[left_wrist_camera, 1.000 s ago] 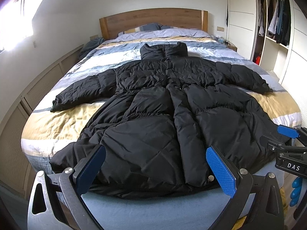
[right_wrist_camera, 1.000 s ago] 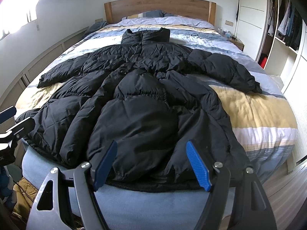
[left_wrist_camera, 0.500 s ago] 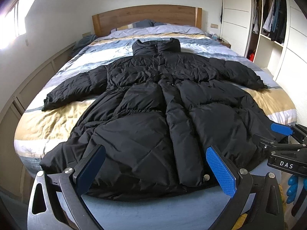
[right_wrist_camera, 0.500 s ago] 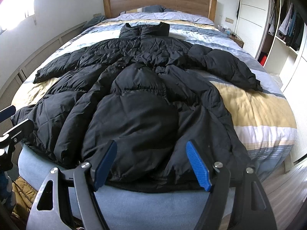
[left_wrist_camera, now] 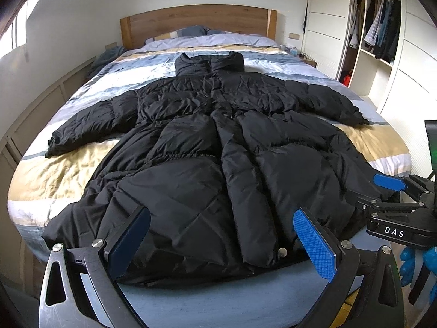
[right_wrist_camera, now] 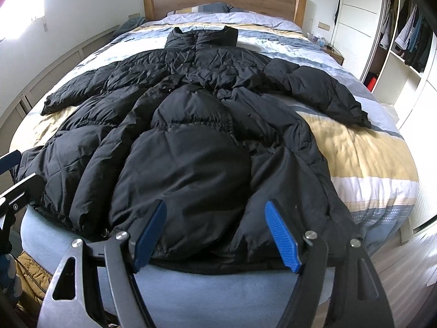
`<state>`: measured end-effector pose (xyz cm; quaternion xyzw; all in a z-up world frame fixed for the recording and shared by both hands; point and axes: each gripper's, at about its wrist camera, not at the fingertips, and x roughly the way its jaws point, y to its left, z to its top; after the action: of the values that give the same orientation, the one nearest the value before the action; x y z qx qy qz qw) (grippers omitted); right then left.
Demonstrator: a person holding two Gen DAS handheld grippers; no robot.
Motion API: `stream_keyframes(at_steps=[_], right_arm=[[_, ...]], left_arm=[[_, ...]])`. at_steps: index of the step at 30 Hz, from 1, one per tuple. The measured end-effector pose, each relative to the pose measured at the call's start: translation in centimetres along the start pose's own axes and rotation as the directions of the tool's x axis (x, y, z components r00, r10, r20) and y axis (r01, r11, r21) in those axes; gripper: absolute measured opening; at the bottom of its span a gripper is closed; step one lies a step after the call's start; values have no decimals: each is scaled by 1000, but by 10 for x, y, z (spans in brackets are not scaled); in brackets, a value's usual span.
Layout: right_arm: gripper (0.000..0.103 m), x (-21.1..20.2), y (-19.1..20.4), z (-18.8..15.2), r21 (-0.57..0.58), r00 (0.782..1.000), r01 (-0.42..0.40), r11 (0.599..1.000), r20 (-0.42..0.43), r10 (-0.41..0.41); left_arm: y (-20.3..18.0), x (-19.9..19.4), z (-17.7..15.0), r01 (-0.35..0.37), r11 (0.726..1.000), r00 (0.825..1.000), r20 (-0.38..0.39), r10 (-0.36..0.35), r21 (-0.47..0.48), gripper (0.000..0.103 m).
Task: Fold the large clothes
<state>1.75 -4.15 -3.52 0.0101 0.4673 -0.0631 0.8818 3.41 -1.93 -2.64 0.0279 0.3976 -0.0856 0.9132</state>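
Observation:
A long black puffer coat (left_wrist_camera: 218, 158) lies spread flat on the bed, collar toward the headboard, both sleeves out to the sides, hem at the foot edge. It also fills the right wrist view (right_wrist_camera: 191, 142). My left gripper (left_wrist_camera: 221, 243) is open and empty, hovering just before the hem near its left-middle. My right gripper (right_wrist_camera: 215, 235) is open and empty, hovering before the hem toward its right part. The right gripper also shows at the right edge of the left wrist view (left_wrist_camera: 390, 191).
The bed (left_wrist_camera: 54, 169) has a striped yellow, blue and white cover and a wooden headboard (left_wrist_camera: 196, 19). An open wardrobe (left_wrist_camera: 382, 41) with hanging clothes stands on the right. A low panelled wall (right_wrist_camera: 54, 60) runs along the left. Wooden floor (right_wrist_camera: 404, 268) lies at the right.
Both grippers have drawn back and shifted slightly, so the coat sits more centred and farther off in both views. The coat has not moved. Both grippers stay open.

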Motion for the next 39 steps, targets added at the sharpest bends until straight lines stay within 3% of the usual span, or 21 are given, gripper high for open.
stream_keyframes(at_steps=[17,39], right_arm=[[74,11,0,2,3,999,27,1000,-35,-26],[74,23,-3,5,5,999,16,1000,-49,-16]], left_arm=[[2,15,0,42,999,998,-37,-42,0,102],[3,32,0,21,1000,997,-75,-21,2,103]])
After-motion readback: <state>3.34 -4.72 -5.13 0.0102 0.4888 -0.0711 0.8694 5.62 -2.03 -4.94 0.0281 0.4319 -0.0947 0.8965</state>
